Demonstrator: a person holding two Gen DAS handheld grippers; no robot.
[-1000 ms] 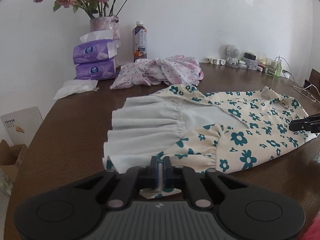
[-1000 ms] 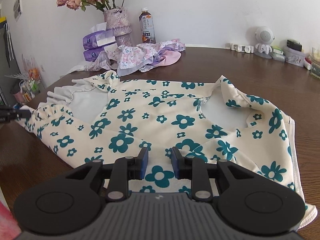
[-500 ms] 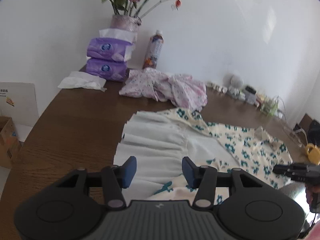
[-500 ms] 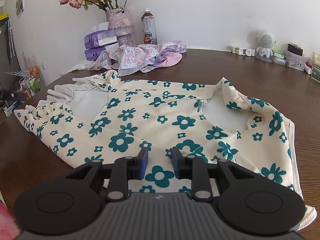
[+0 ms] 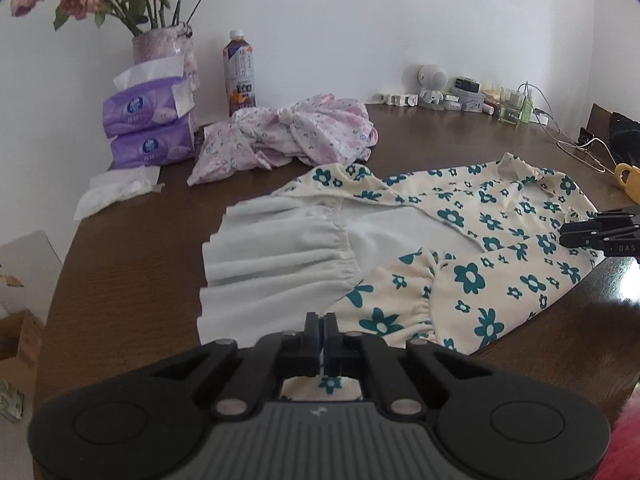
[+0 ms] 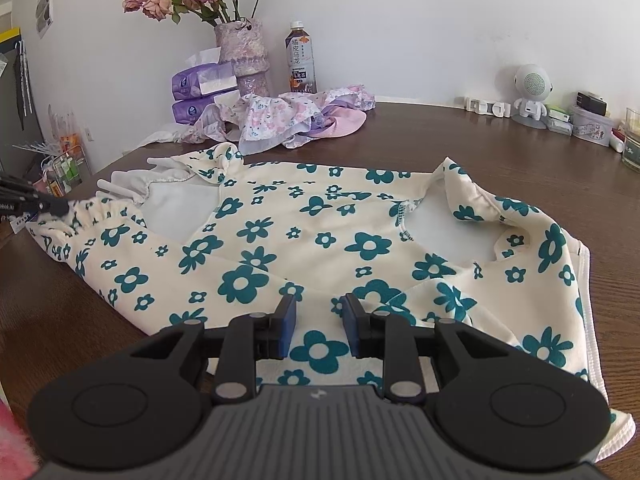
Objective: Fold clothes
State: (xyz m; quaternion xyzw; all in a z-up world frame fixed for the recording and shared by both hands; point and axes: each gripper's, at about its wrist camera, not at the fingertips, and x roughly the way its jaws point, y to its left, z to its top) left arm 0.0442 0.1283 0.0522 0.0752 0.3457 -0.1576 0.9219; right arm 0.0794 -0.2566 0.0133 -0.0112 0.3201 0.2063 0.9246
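A cream dress with teal flowers (image 6: 320, 236) lies flat on the dark wooden table (image 6: 540, 168), its white lining (image 5: 276, 256) turned up at the ruffled hem. My left gripper (image 5: 321, 330) is shut at the near hem edge, with floral cloth showing just under its fingers. From the right wrist view, the left gripper (image 6: 60, 208) tip touches the gathered hem ruffle. My right gripper (image 6: 318, 318) is open, low over the dress's near edge by the shoulder, with a flower print between its blue pads. It also shows as the right gripper (image 5: 566, 236) at the dress's far side.
A crumpled pink floral garment (image 5: 296, 136) lies behind the dress. Purple tissue packs (image 5: 148, 128), a vase of roses (image 5: 166, 52) and a drink bottle (image 5: 239, 74) stand at the back left. Small gadgets and cables (image 5: 472, 92) line the back right. A yellow mug (image 5: 628, 180) sits far right.
Half a second ago my left gripper was open and raised above the hem; it has come back down and shut at the hem edge. The right gripper has stayed open in place.
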